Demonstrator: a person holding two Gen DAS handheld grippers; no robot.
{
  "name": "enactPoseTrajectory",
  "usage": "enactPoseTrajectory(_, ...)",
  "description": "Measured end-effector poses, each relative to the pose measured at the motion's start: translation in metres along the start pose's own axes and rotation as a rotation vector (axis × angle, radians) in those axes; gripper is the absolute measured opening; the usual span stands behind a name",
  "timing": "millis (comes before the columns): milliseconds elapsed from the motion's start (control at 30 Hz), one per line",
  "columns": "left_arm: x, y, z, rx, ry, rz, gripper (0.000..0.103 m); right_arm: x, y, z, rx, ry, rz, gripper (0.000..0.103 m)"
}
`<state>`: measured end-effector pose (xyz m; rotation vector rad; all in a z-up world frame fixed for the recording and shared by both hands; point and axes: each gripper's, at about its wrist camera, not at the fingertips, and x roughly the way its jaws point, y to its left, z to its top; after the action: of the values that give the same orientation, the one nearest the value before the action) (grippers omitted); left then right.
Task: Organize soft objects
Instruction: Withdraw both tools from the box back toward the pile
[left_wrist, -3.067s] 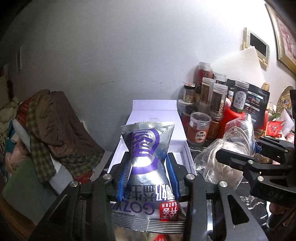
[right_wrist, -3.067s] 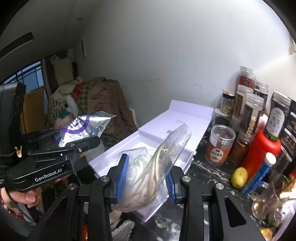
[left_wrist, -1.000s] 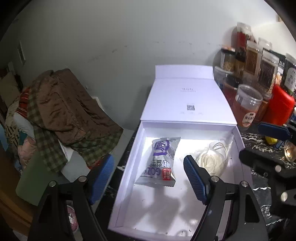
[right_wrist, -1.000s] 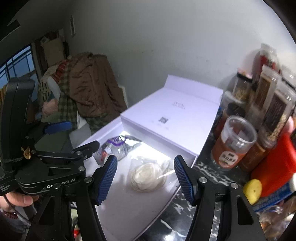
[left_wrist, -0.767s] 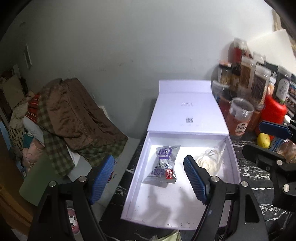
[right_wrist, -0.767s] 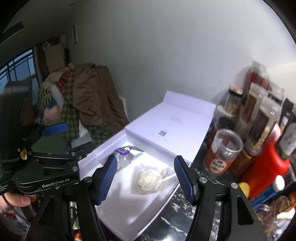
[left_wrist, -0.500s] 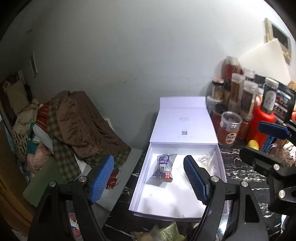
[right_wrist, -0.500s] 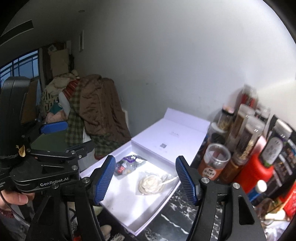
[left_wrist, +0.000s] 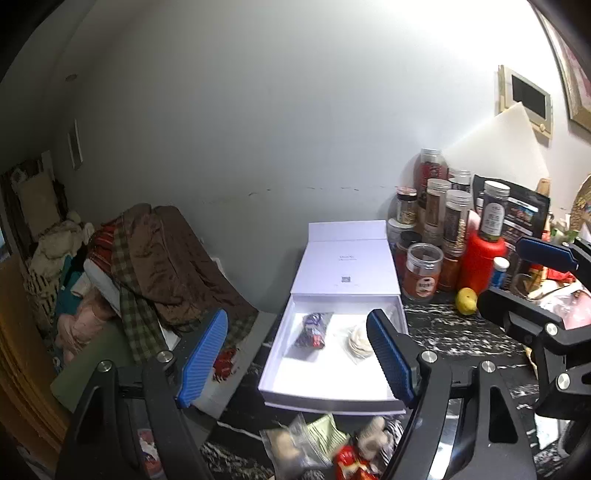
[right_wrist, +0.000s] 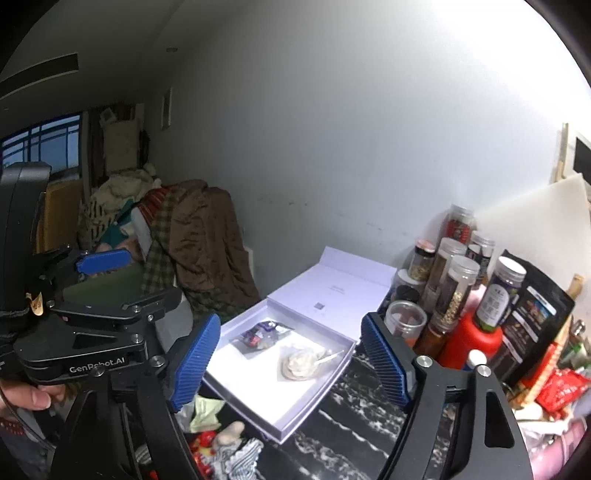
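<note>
Both grippers are now pulling up and back from the white box (left_wrist: 334, 400), each with nothing between its pads.

The left gripper (left_wrist: 295, 358) is hanging wide and empty; the silver-and-purple snack packet (left_wrist: 313, 329) it was carrying three seconds ago is lying ahead of it, in the box's left half.

The right gripper (right_wrist: 290, 363) has just been opening further and is likewise empty; its clear bag of white stuff (right_wrist: 301, 363) is resting ahead between the pads' line of sight, beside the packet.

More soft items (left_wrist: 325, 446) are waiting just below the grippers, likely next.
</note>
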<state>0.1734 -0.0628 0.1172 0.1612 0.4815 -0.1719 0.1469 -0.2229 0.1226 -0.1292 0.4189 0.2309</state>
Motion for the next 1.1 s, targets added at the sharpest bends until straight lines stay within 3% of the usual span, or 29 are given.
enactPoseTrajectory(200,-0.025,0.000,-0.014,-0.002,-0.012,0.007,0.078,-0.026,0.009,-0.010,0.007,-0.008,-0.002,0.086)
enactPoseTrajectory(600,-0.056,-0.001,-0.058,0.004,0.003,-0.044,0.078,-0.052,0.034,-0.047,0.034,0.025,0.011,0.086)
enactPoseTrajectory(1100,-0.060,0.004,-0.118,-0.020,0.107,-0.068,0.078,-0.047,0.053,-0.103,0.099,0.123,0.032,0.086)
